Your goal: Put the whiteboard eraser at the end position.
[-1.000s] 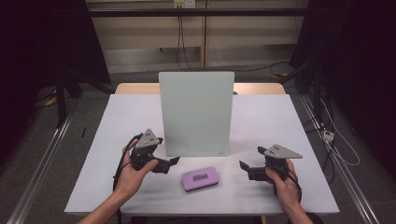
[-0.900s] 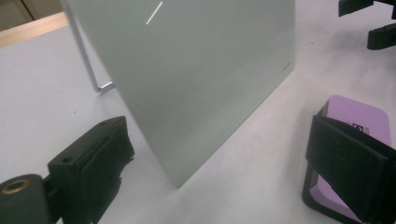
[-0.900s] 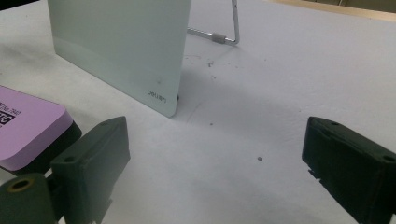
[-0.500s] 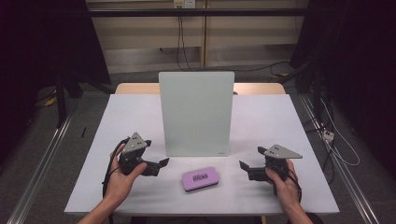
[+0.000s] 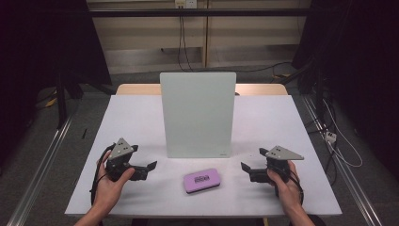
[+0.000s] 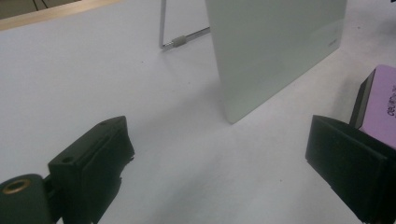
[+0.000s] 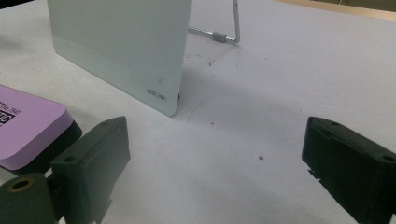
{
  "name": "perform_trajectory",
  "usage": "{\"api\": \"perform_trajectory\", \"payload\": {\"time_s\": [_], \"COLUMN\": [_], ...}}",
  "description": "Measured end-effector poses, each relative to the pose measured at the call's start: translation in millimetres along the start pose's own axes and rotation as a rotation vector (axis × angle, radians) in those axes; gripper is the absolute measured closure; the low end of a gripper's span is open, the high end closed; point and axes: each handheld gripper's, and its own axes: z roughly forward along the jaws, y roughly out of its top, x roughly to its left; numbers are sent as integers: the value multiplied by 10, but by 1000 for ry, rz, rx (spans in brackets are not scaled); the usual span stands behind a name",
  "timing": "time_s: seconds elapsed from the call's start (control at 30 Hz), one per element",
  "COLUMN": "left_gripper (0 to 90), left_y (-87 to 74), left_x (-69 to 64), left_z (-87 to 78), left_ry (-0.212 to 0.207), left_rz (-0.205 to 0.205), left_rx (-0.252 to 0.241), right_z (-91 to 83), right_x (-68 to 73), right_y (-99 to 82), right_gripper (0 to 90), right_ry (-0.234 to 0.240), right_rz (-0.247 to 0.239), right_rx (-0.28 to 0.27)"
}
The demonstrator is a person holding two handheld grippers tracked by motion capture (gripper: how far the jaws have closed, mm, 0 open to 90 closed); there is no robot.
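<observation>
1. A purple eraser block (image 5: 201, 181) lies flat on the table (image 5: 136, 117), between the two sets of jaws and touched by neither; in the left gripper view it sits just beyond the right-hand jaw (image 6: 380, 107), and in the right gripper view just beyond the left-hand jaw (image 7: 28, 128).
2. A pale glass board (image 5: 197, 114) stands upright past the eraser, ahead of both pairs of jaws and between them; its metal prop leg (image 7: 224, 32) reaches the table behind it. Nothing stands between either pair of jaws and the eraser.
3. The left gripper (image 5: 141, 168) is held low over the table in the person's left hand (image 5: 110, 186), its jaws pointing toward the eraser. The jaws stand wide apart with only bare table between them.
4. The right gripper (image 5: 248, 170) sits in the right hand (image 5: 284, 186), jaws pointing back toward the eraser from the other side. These jaws are also wide apart and hold nothing.
5. The table is white and matte with a few small dark specks near the board's foot. Beyond it lie a grey floor, trailing cables and dark curtains at both sides.
</observation>
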Motion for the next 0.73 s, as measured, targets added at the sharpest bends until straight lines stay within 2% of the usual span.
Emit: {"api": "perform_trajectory", "payload": {"time_s": [0.33,0.57,0.73], "left_gripper": [61,61,61], "left_y": [-187,-244,-241], "left_x": [23,47,37], "left_z": [-66,-125,-92], "left_ry": [18,54,47], "left_rz": [-51,-73,-80], "left_rx": [-50,-60,-48], "right_z": [-6,-17,-16], "right_x": [1,0,-11], "right_y": [-3,-8,-14], "right_gripper": [77,77,77], "right_ry": [-3,-7,-8], "right_rz": [0,6,10], "right_rx": [1,2,3]}}
